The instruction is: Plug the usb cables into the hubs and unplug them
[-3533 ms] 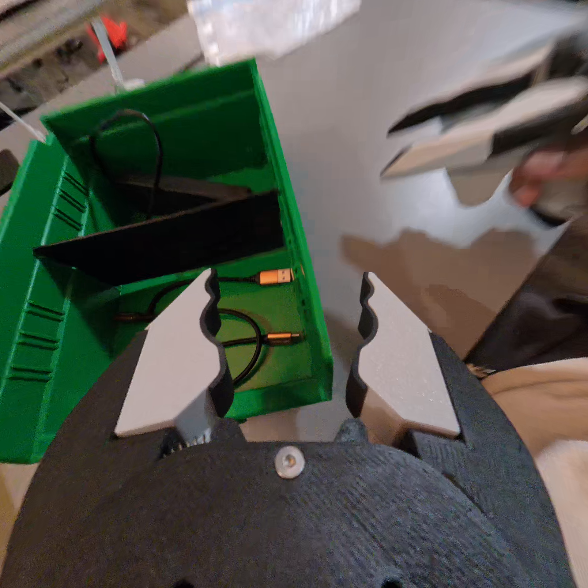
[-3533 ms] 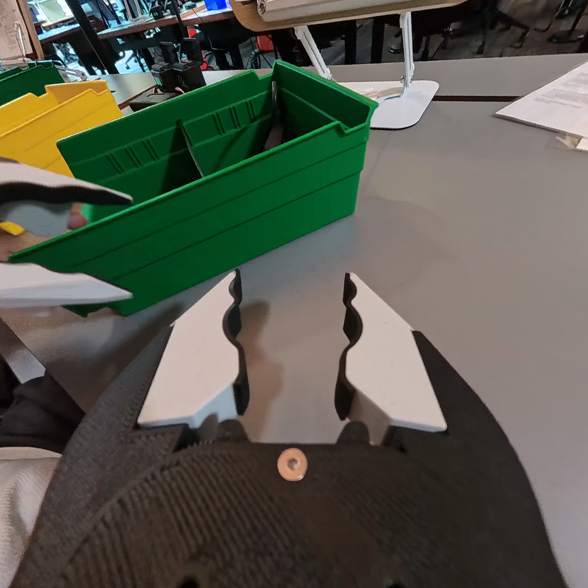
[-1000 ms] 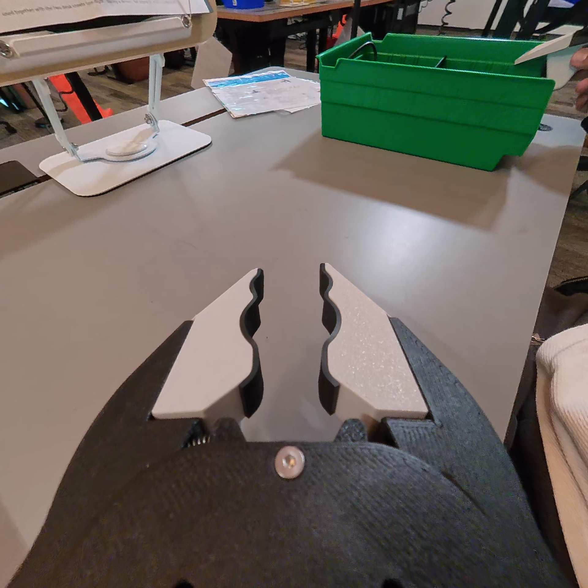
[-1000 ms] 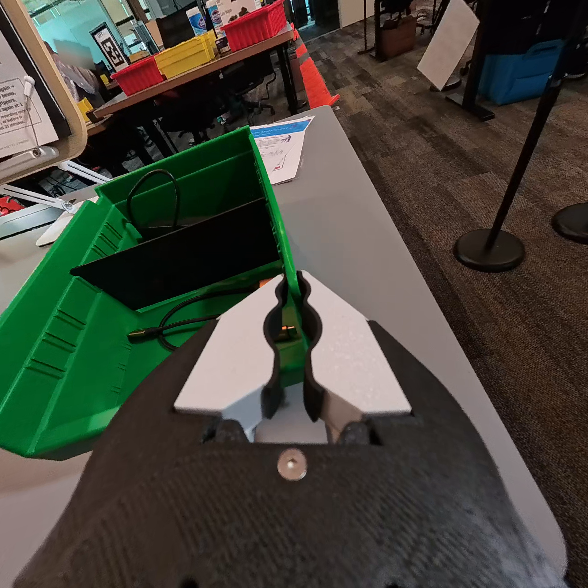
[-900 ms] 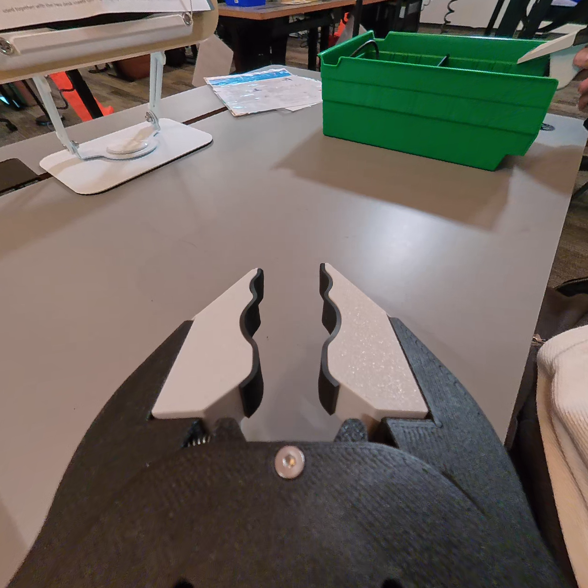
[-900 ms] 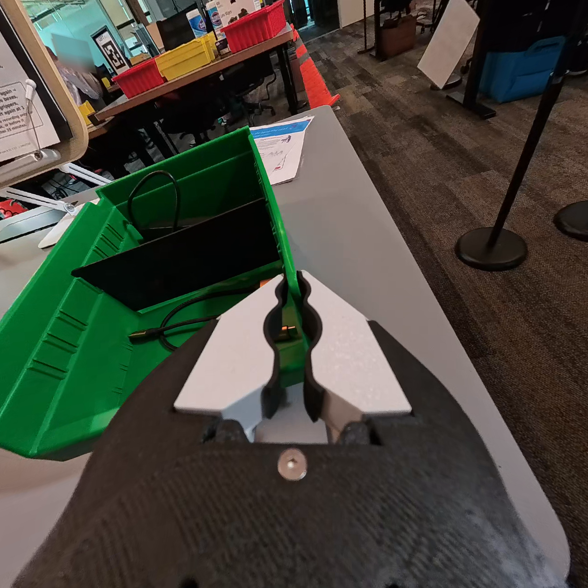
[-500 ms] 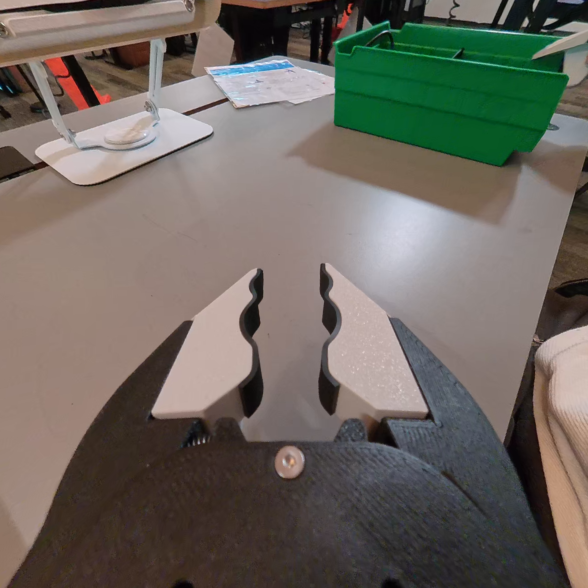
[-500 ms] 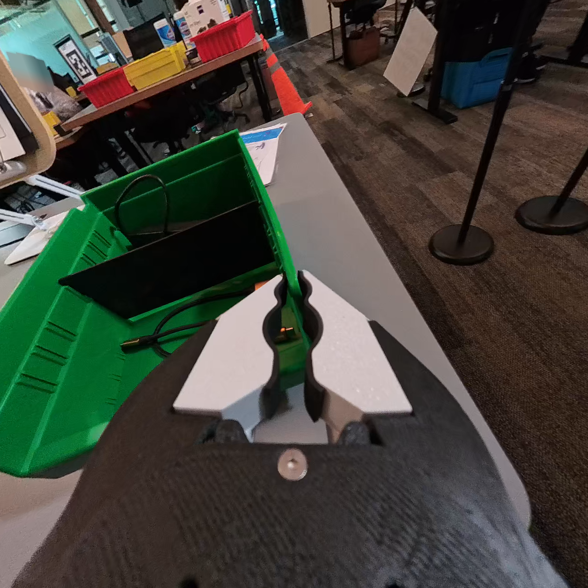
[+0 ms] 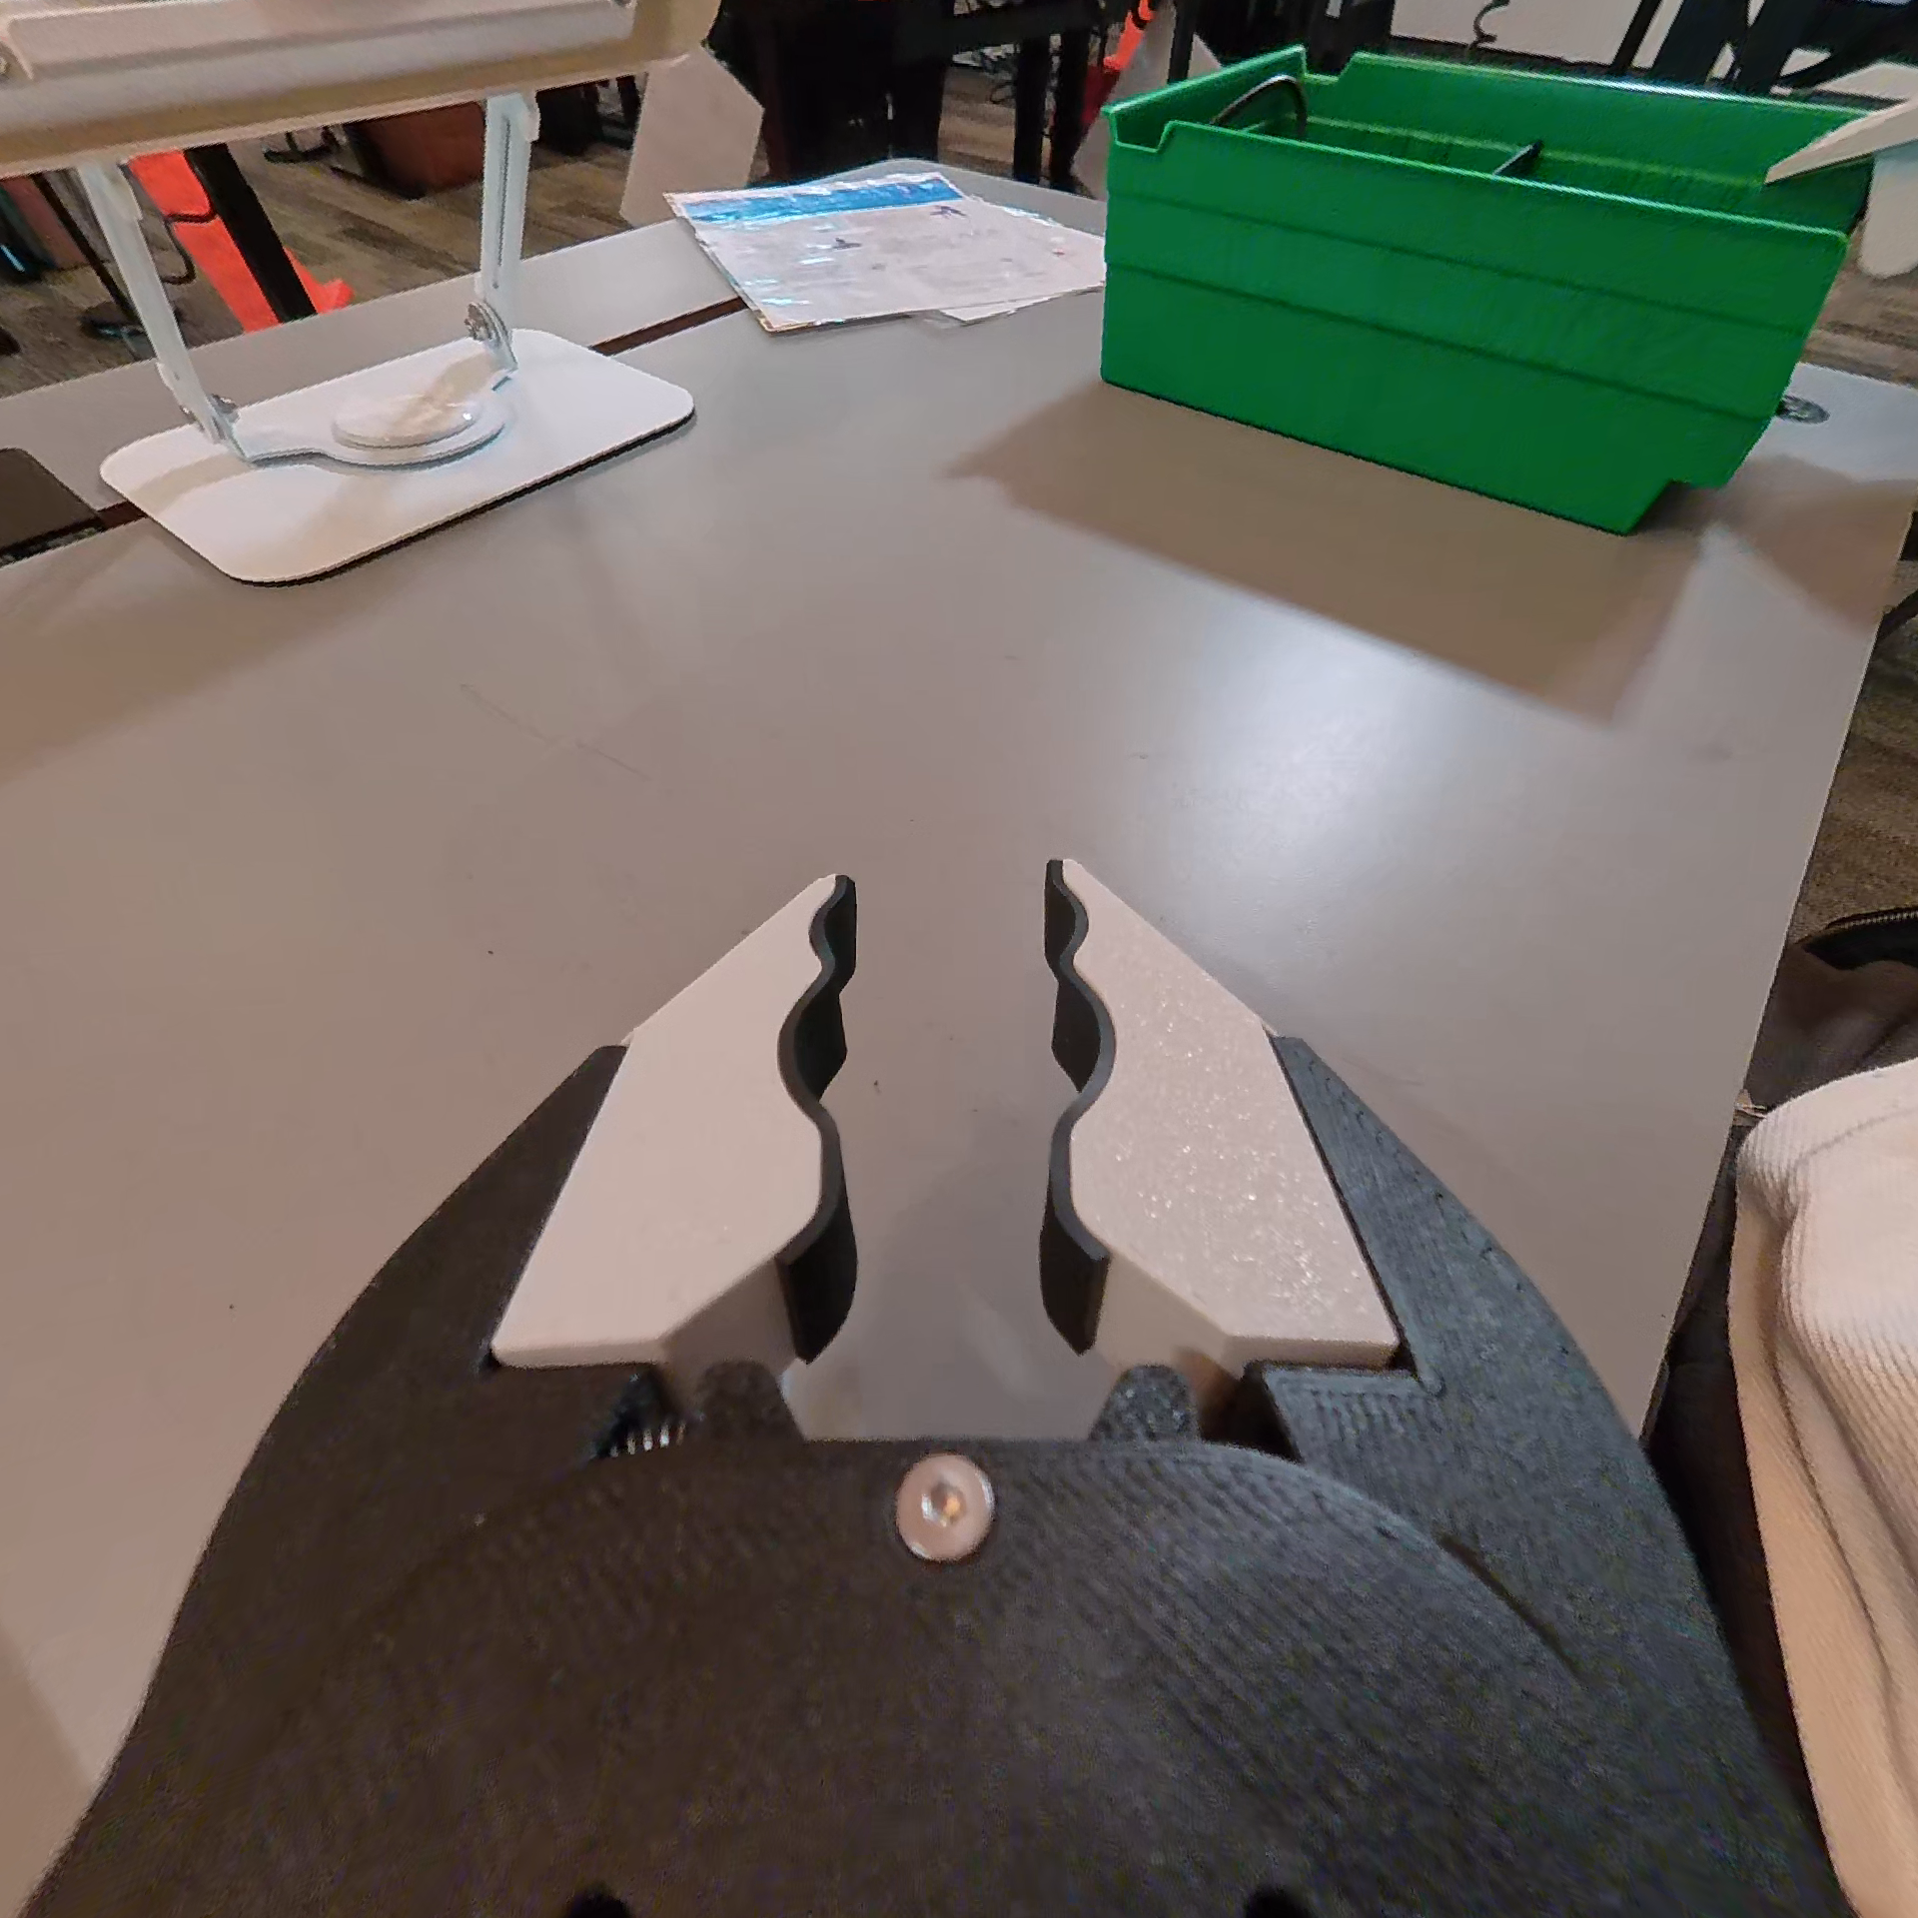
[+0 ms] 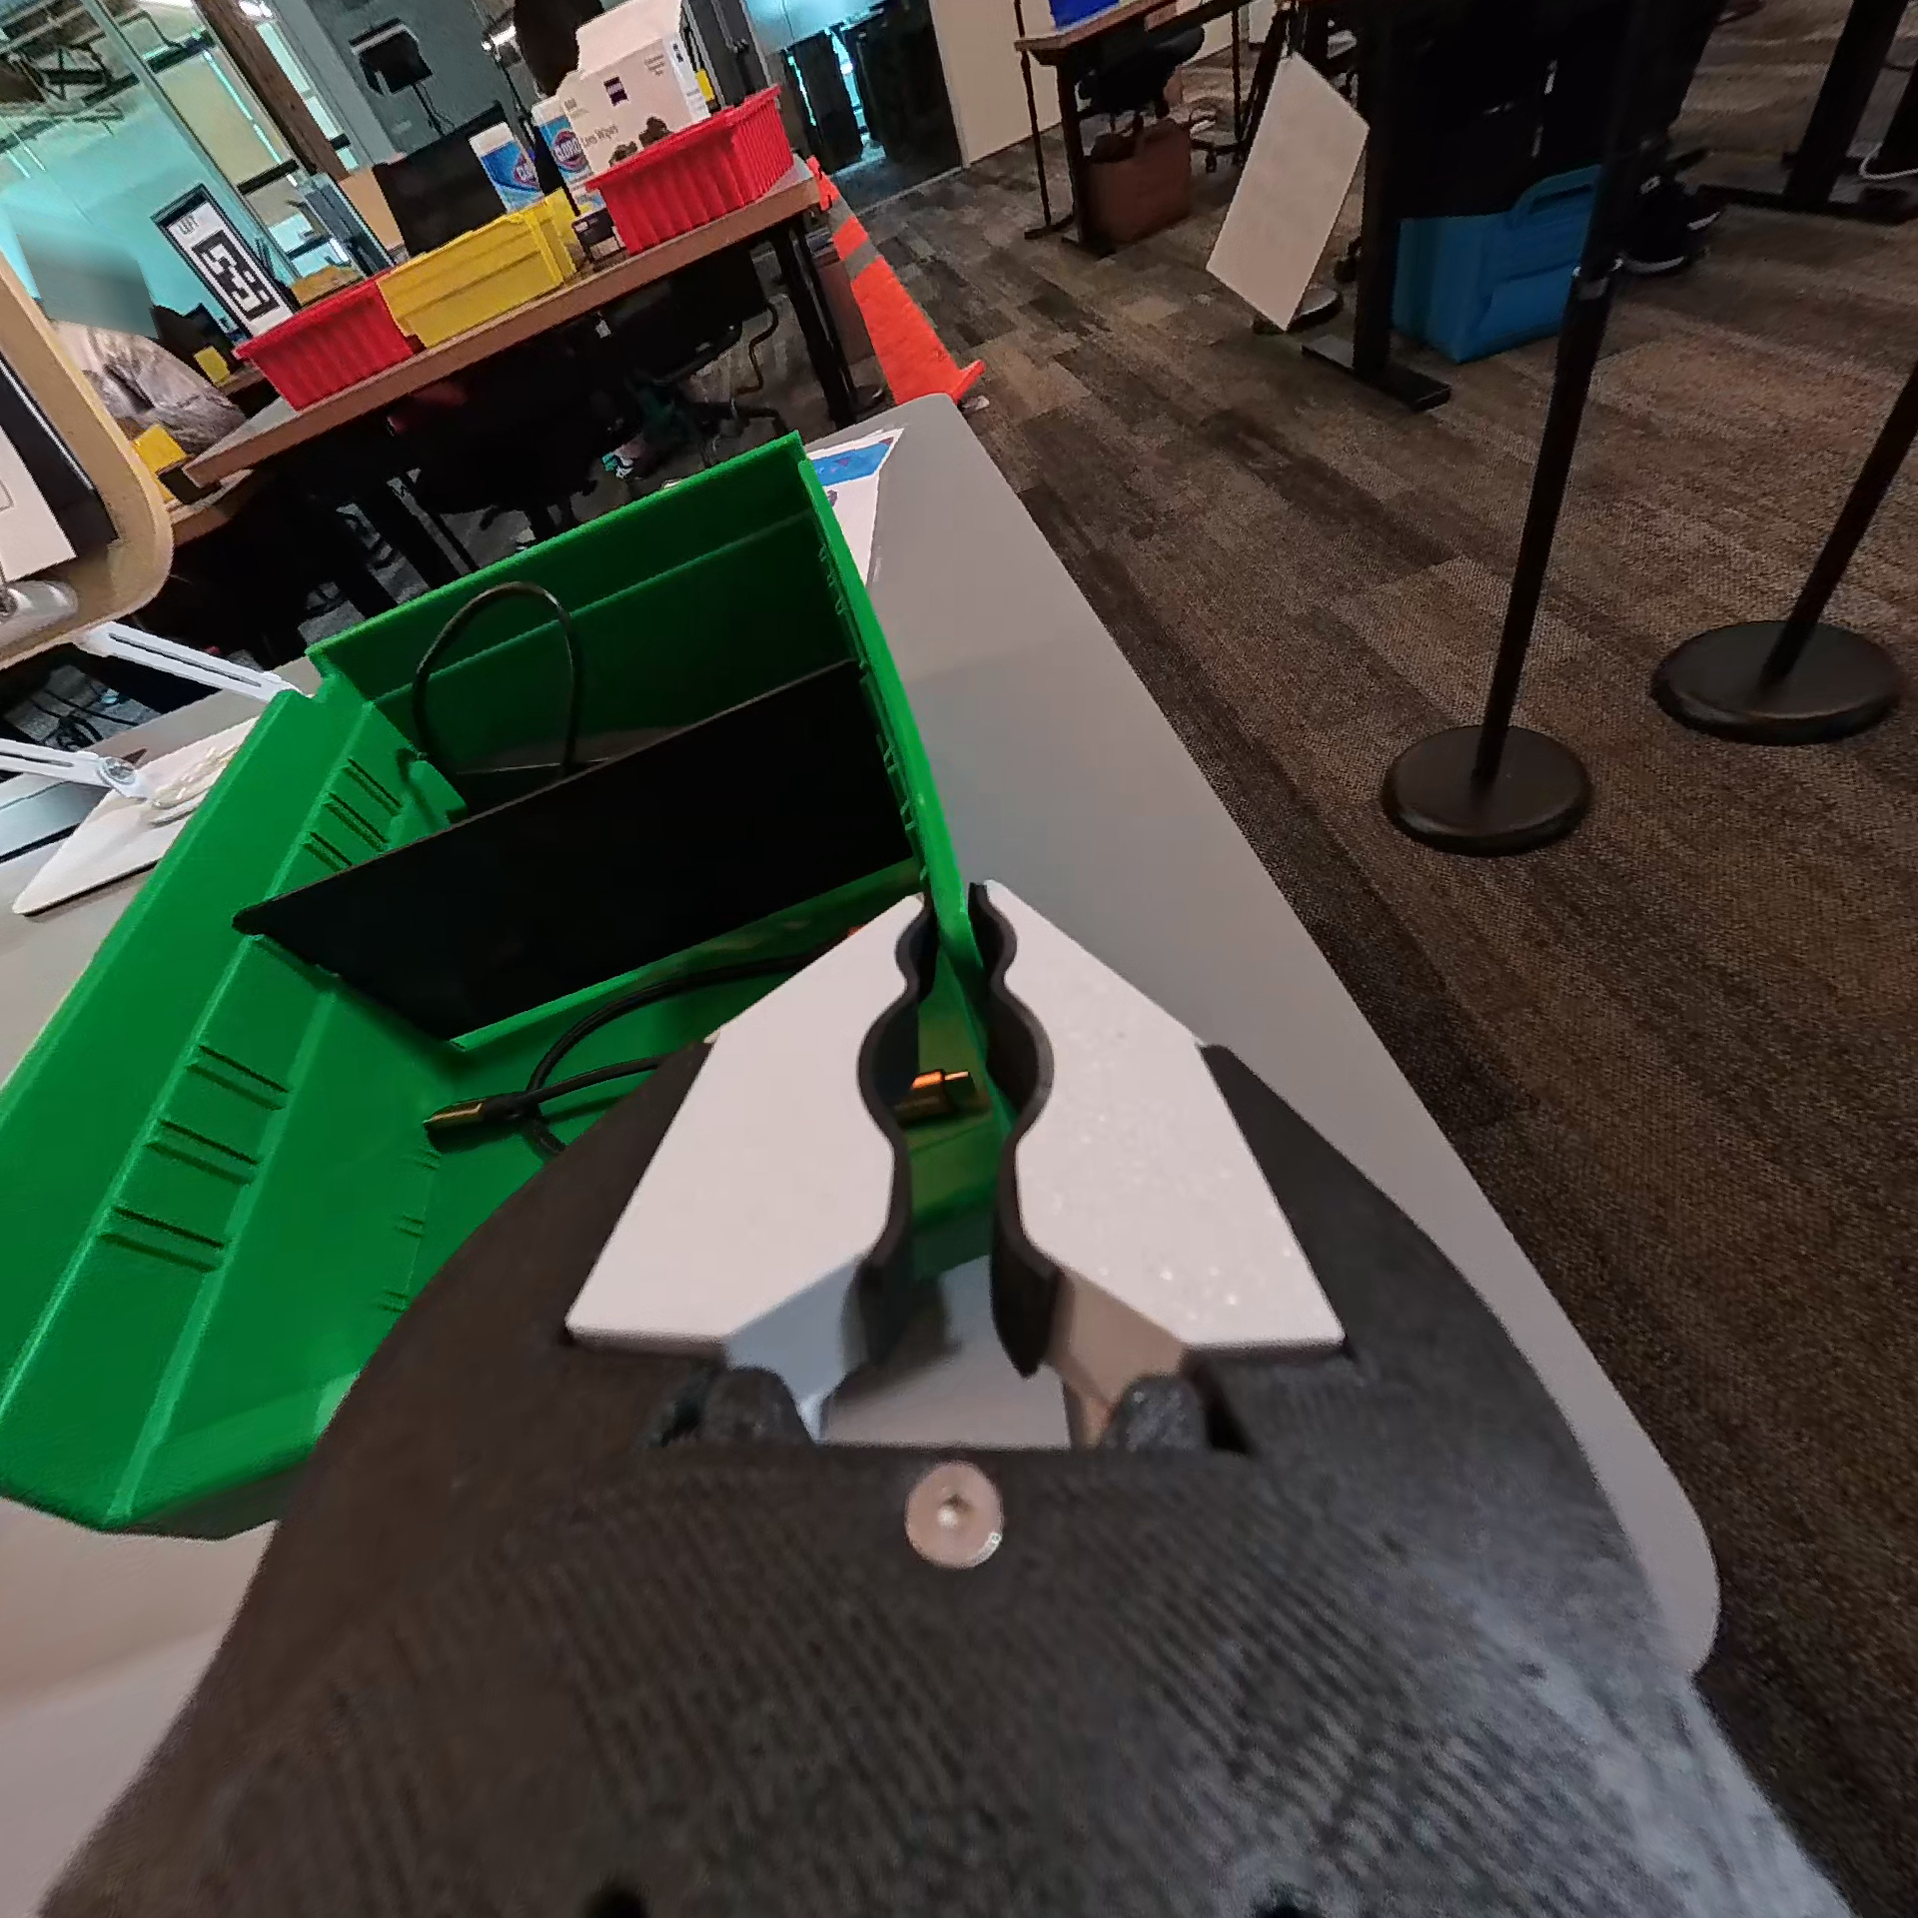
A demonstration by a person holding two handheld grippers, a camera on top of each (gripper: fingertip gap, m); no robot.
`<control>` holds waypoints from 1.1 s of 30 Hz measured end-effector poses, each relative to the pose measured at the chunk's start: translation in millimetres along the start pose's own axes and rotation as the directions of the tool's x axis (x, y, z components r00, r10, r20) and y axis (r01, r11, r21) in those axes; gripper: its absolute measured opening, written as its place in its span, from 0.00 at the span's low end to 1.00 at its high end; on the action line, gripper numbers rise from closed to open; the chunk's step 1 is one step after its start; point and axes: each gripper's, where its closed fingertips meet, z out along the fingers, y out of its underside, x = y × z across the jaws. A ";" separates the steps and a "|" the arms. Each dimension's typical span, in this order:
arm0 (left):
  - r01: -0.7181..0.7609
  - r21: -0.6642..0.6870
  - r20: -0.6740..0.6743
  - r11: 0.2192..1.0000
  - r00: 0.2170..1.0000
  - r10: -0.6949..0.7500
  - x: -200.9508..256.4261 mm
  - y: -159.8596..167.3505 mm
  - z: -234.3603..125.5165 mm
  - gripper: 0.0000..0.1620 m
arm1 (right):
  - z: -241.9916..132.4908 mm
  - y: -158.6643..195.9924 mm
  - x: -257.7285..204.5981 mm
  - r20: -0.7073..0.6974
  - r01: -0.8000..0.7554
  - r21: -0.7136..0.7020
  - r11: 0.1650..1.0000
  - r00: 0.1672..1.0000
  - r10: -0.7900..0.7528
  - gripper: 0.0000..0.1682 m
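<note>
A green bin (image 10: 259, 1090) with a black divider (image 10: 623, 861) stands on the grey table (image 10: 1090, 727). A black usb cable (image 10: 581, 1048) with a gold plug (image 10: 462, 1119) lies in its near compartment. A second cable loops up in the far one (image 10: 498, 664). My right gripper (image 10: 950, 903) is shut on the bin's right wall; another gold plug (image 10: 934, 1090) shows between its fingers. My left gripper (image 9: 950, 882) is open and empty over bare table, well short of the bin (image 9: 1453, 343). No hub is visible.
A white stand base (image 9: 405, 457) sits at the far left and printed sheets (image 9: 893, 249) lie beside the bin. The table edge runs close on the right, with stanchion bases (image 10: 1484, 789) on the carpet. A cream sleeve (image 9: 1837, 1453) is at the right.
The right gripper stays clamped on the bin wall and has pushed the bin farther back, up against the printed sheets. The left gripper stays open and has barely moved.
</note>
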 end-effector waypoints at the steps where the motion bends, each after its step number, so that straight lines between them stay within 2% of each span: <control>1: 0.000 -0.001 0.000 1.000 1.000 0.000 -0.1 0.1 0.2 0.23 | -0.1 0.2 -0.3 0.002 -0.002 -0.001 1.000 1.000 0.002 0.02; 14: 0.000 -0.005 0.001 1.000 1.000 0.000 -0.3 0.6 0.6 0.22 | 4.3 3.5 -15.1 0.052 -0.017 -0.006 1.000 0.998 0.017 0.02; 18: 0.001 -0.007 0.000 1.000 1.000 -0.001 -0.3 0.9 0.9 0.23 | 5.4 3.8 -18.8 0.074 -0.049 -0.008 0.999 0.996 0.049 0.07; 21: 0.003 -0.008 0.000 1.000 1.000 -0.003 -0.5 0.8 0.9 0.23 | 1.0 -7.7 -23.9 0.138 -0.139 0.048 0.989 0.982 0.131 0.10; 23: 0.004 -0.007 0.000 1.000 1.000 -0.004 -0.7 0.6 0.8 0.23 | -8.4 -23.5 -29.7 0.178 -0.153 0.123 0.981 0.975 0.130 0.13; 25: 0.005 -0.009 0.000 1.000 1.000 -0.005 -0.7 0.9 1.0 0.23 | -23.5 -42.9 -48.4 0.242 -0.107 0.216 0.970 0.969 0.053 0.09; 28: -0.004 -0.006 0.006 1.000 1.000 0.004 -1.0 0.4 0.5 0.23 | -53.2 -67.5 -100.3 0.330 0.025 0.355 0.935 0.932 -0.150 0.05; 33: -0.062 0.023 0.077 0.998 0.995 0.060 -11.6 -7.3 -9.1 0.23 | -92.6 -72.9 -209.9 0.402 0.228 0.511 0.829 0.789 -0.465 0.02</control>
